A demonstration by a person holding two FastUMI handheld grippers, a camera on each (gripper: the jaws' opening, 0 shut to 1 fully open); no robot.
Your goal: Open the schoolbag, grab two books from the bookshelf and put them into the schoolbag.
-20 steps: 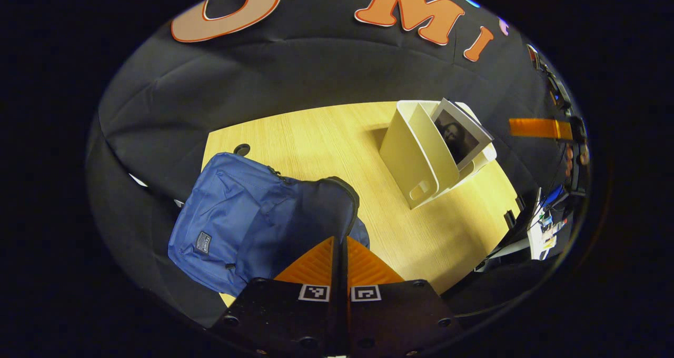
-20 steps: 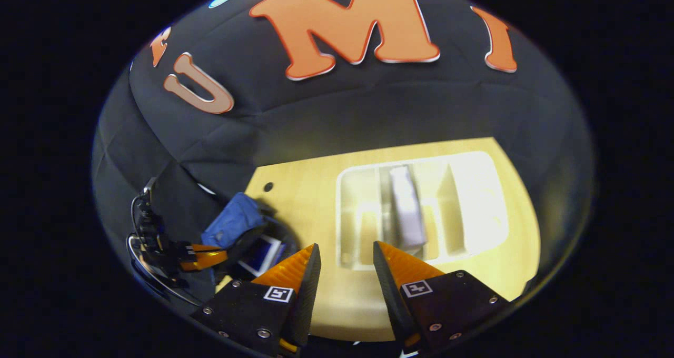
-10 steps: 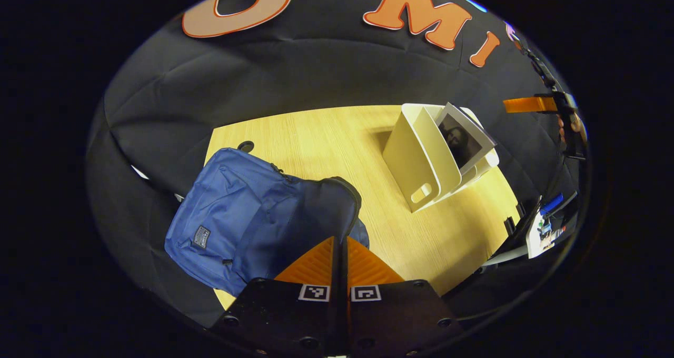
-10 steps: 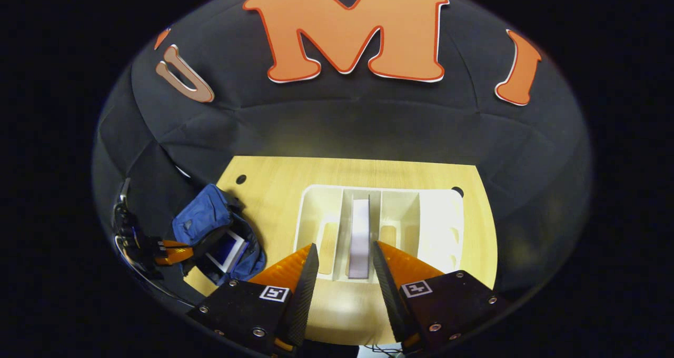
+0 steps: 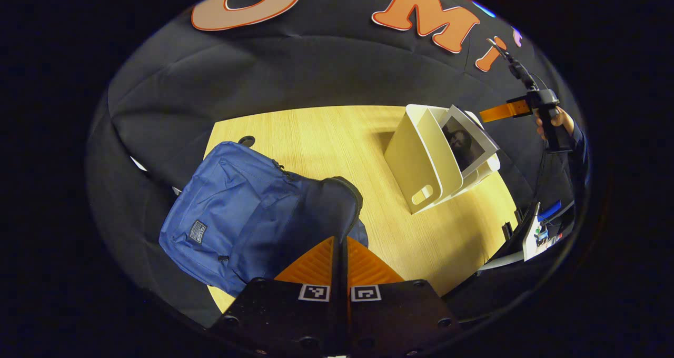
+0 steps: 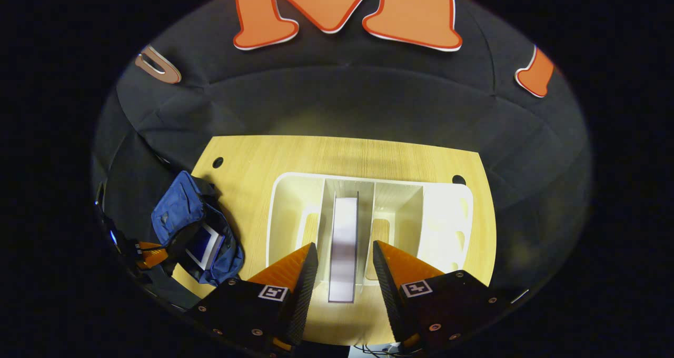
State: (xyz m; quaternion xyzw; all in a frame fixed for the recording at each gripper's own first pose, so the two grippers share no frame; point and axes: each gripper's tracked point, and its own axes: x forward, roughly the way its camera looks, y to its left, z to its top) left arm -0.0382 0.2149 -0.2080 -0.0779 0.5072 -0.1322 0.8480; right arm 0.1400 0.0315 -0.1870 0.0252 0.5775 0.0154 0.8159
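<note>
The blue schoolbag (image 5: 237,210) lies on the wooden table (image 5: 316,142) with its mouth held up by my left gripper (image 5: 340,245), which is shut on the dark rim. In the right gripper view the schoolbag (image 6: 179,216) stands open with one book (image 6: 202,245) inside, and the left gripper (image 6: 150,254) is at its edge. My right gripper (image 6: 345,246) hovers open over the white bookshelf (image 6: 445,216). An upright book (image 6: 343,226) stands in the middle slot, its top edge between the fingers without touching them. The left gripper view shows that book (image 5: 466,145), the bookshelf (image 5: 421,158) and the right gripper (image 5: 500,111) above them.
Two cable holes (image 6: 217,162) (image 6: 458,179) sit near the table's far corners. A person's hand (image 5: 550,122) holds the right gripper. Cluttered gear (image 5: 537,231) lies beyond the table's right edge. Bare tabletop (image 5: 337,152) separates bag and bookshelf.
My right gripper has moved in over the bookshelf and lined up with the upright book, which now sits between its open fingers. The left gripper keeps its hold on the bag.
</note>
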